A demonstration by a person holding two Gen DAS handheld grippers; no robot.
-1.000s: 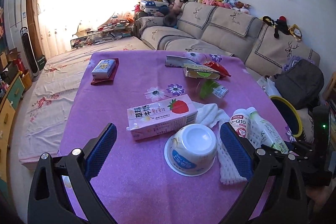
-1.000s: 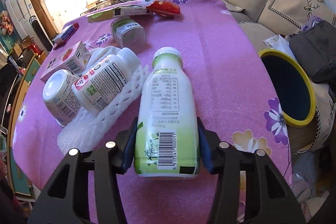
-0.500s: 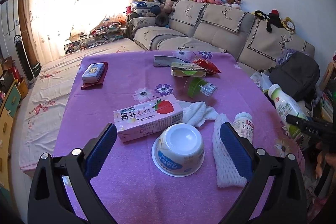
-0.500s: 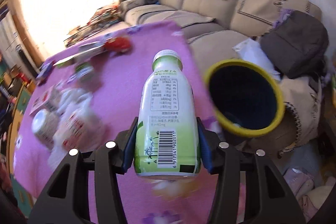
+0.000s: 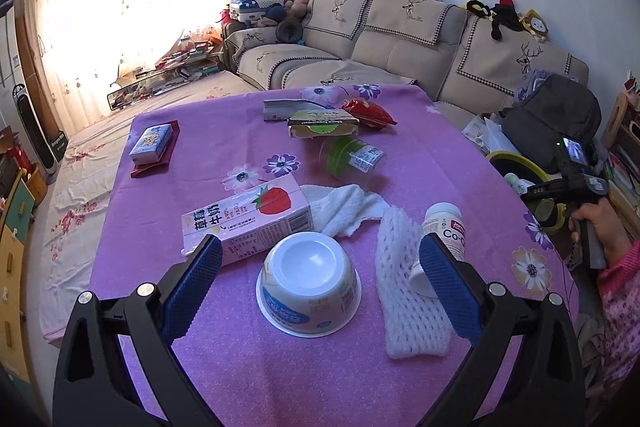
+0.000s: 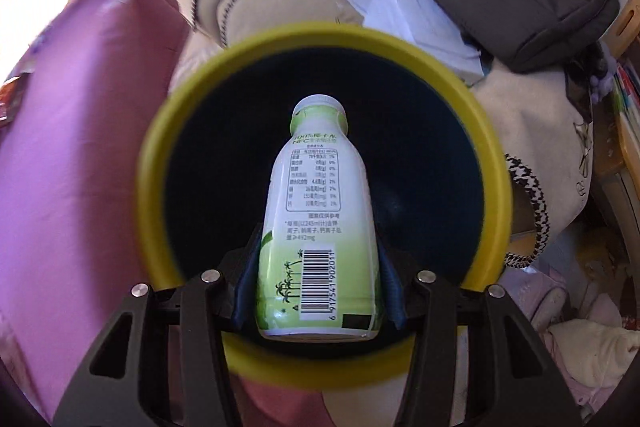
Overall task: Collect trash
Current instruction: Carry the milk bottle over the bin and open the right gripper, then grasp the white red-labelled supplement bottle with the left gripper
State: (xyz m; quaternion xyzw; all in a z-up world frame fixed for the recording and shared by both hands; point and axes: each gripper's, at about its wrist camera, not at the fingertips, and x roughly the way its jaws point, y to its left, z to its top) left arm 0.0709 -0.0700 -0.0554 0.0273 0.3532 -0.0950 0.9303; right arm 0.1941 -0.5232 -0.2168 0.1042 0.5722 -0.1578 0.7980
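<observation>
bottle (image 6: 318,223): white-green, capped, held over bin mouth, cap pointing down | bin (image 6: 160,155): yellow rim, dark inside, beside tabletop | on tabletop: overturned white cup (image 5: 309,283), strawberry milk carton (image 5: 248,219) on its side, foam net (image 5: 408,291)

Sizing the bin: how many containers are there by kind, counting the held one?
Bottles: 2, drink bottle in right tongs, supplement bottle.
Cartons and boxes: 4, milk carton, green box, grey box, blue box.
Bowls: 1, upturned bowl.
Jars: 1, green jar.
Total: 8.
</observation>
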